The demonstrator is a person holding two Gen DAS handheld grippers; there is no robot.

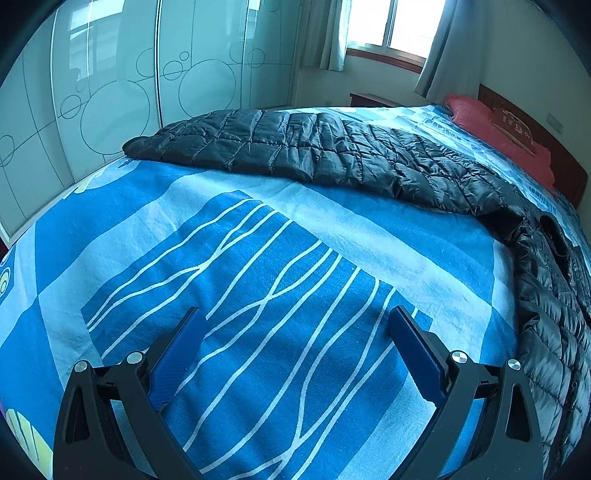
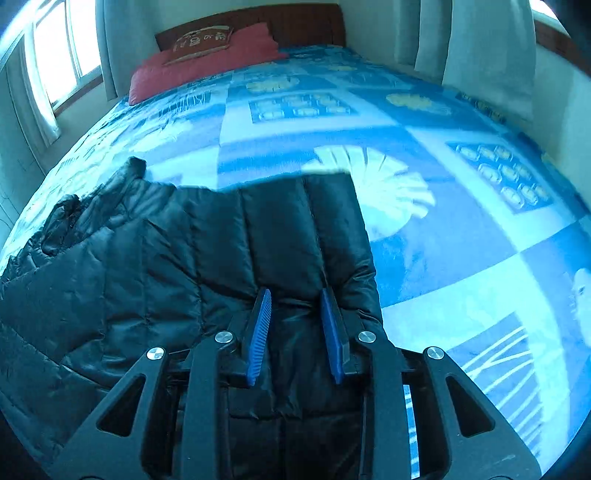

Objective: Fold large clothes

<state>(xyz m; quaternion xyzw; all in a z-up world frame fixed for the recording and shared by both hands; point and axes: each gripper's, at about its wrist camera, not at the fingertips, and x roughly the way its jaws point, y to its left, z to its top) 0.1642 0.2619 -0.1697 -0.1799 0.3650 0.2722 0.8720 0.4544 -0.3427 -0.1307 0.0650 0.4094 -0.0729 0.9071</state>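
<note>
Left-wrist and right-wrist views of a bed [image 1: 258, 229] covered by a blue patterned sheet with pale wavy lines and light panels. A black quilted down jacket [image 1: 332, 155] lies spread flat on the sheet; in the left-wrist view it runs across the far part of the bed and curves down along the right edge of the frame, well apart from the left tongs [image 1: 295, 325]. The left tongs stand spread wide above bare sheet, their blue pads [image 1: 177, 354] facing each other with nothing between them. In the right-wrist view, the jacket [image 2: 147, 266] fills the lower left and centre, one long section reaching up the frame to a straight edge on the sheet. The right tongs [image 2: 295, 299] hang over this section with their blue ribbed pads [image 2: 258, 332] drawn fairly near each other, a ridge of dark padded fabric rising in the gap; whether the pads actually press the fabric cannot be told, partly because the frame is blurred. At the head of the bed sit a red pillow [image 2: 207, 62], a brown cushion with pale lettering [image 2: 203, 42] on top of it, and a dark wooden headboard [image 2: 306, 22]. Curtained windows [image 1: 388, 26] and a pale wardrobe with circle motifs [image 1: 110, 85] line the walls.
</note>
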